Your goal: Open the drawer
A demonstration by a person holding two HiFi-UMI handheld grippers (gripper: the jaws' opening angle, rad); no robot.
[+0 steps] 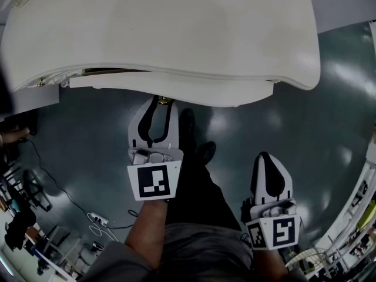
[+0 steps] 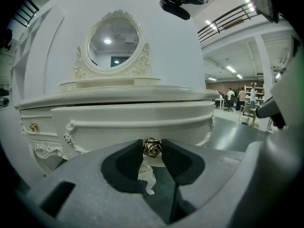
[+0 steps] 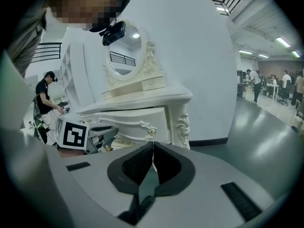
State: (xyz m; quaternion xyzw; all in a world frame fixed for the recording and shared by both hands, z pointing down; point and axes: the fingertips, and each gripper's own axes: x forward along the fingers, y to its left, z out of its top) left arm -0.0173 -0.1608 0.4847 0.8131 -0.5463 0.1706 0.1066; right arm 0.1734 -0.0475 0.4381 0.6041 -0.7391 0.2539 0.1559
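Observation:
A white carved dressing table [image 1: 158,28] with an oval mirror [image 2: 114,42] fills the top of the head view. Its middle drawer [image 1: 176,91] stands a little forward of the table's front, with a dark gap under the top. My left gripper [image 1: 160,101] is shut on the drawer's gold rose-shaped knob [image 2: 152,147], which sits between the black pads. The drawer front [image 2: 133,122] is right behind the knob. My right gripper [image 1: 265,156] hangs lower right, away from the table, jaws shut with nothing between them [image 3: 152,146]. The drawer [image 3: 140,122] also shows in the right gripper view.
The person's legs and dark shoes [image 1: 197,151] stand on the grey floor below the drawer. Cables and a power strip [image 1: 97,219] lie at the lower left. A small side drawer with a gold knob [image 2: 33,126] is at the table's left. Another person [image 3: 45,99] stands behind.

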